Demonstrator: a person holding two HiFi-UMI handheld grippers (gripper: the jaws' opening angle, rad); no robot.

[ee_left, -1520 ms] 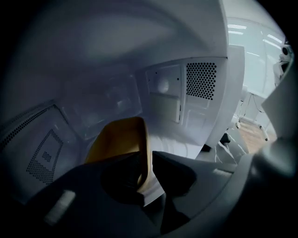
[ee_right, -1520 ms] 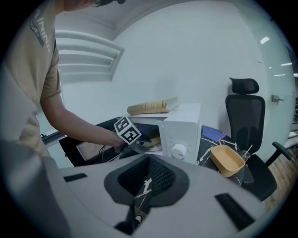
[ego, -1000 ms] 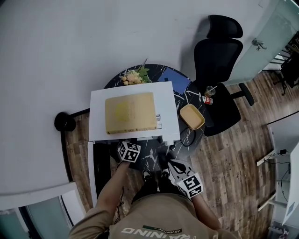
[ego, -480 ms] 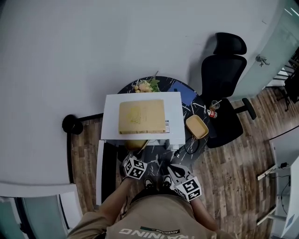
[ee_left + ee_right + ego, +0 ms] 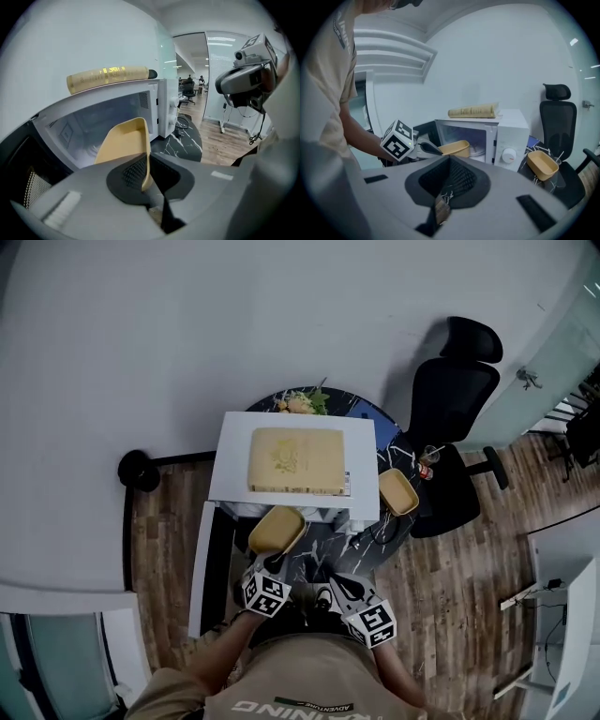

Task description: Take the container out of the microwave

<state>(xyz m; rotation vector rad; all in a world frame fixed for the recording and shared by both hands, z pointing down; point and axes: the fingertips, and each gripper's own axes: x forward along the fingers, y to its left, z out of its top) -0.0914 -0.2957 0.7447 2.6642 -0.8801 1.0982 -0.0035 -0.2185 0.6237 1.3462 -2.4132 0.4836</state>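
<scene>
Two shallow yellow plastic containers are visible. The left gripper (image 5: 146, 180) has its jaws pinched on the rim of the held container (image 5: 123, 145), just outside the open white microwave (image 5: 361, 456), and the second container (image 5: 397, 491) rests on the black marble table (image 5: 314, 542). One right gripper (image 5: 440, 206), jaws closed together, holds nothing.

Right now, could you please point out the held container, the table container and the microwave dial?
held container (image 5: 275, 530), head view, inside
table container (image 5: 398, 491), head view, inside
microwave dial (image 5: 508, 154), right gripper view, knob face
</scene>
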